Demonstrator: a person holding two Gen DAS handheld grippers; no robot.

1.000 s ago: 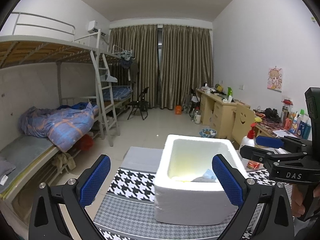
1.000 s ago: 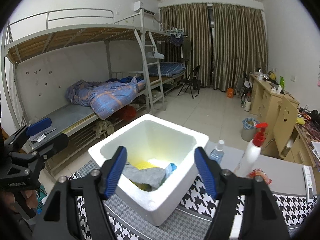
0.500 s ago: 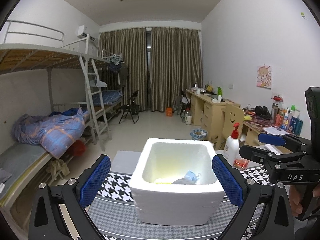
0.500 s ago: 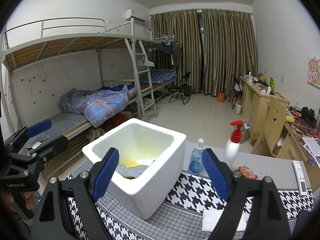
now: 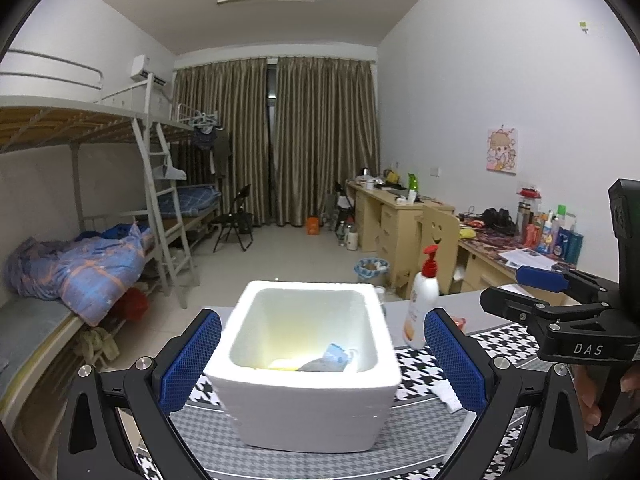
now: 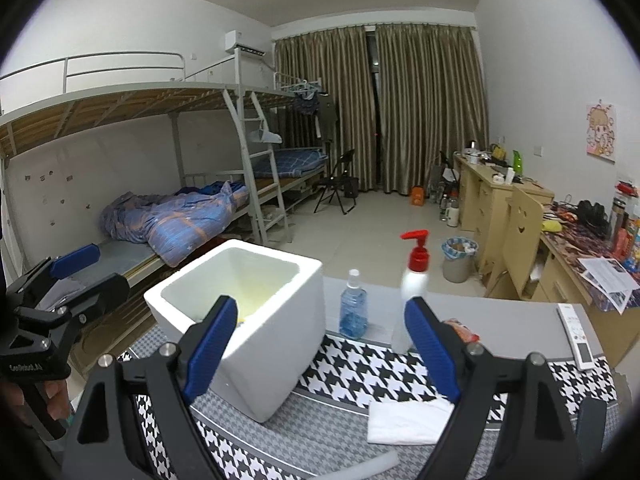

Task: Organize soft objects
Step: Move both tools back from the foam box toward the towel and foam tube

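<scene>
Moved: both my grippers have slid sideways since a second ago, so the box sits left of centre in the right view and the bottles have come into both views; my right jaws have just been opening, with nothing between them.
Left gripper [image 5: 322, 360]: jaws spread wide, pads either side of the box as I see it but not pressing it; I hold nothing.
Right gripper [image 6: 320, 354]: jaws spread, empty; the box corner shows between the pads, no contact that I can see.
White cloth [image 6: 408, 420]: lies flat on the mat, right of the box, partly behind my right finger.
Mat [image 6: 360, 368]: houndstooth and grey, under the box and cloth.
Box [image 5: 308, 396]: white foam, open top, upright on the mat.
Soft things [image 5: 324, 362]: grey, blue and yellow pieces lie in the bottom of the box; I cannot tell what each is.
Pump bottle [image 6: 412, 292]: white with red pump, upright just behind the mat, right of the box.
Spray bottle [image 6: 353, 308]: clear blue, upright between box and pump bottle.
Remote [image 6: 576, 336]: on the grey table [image 6: 512, 320], far right.
Beyond: bunk beds [image 5: 80, 240] left, curtains [image 5: 280, 140] at the back.
</scene>
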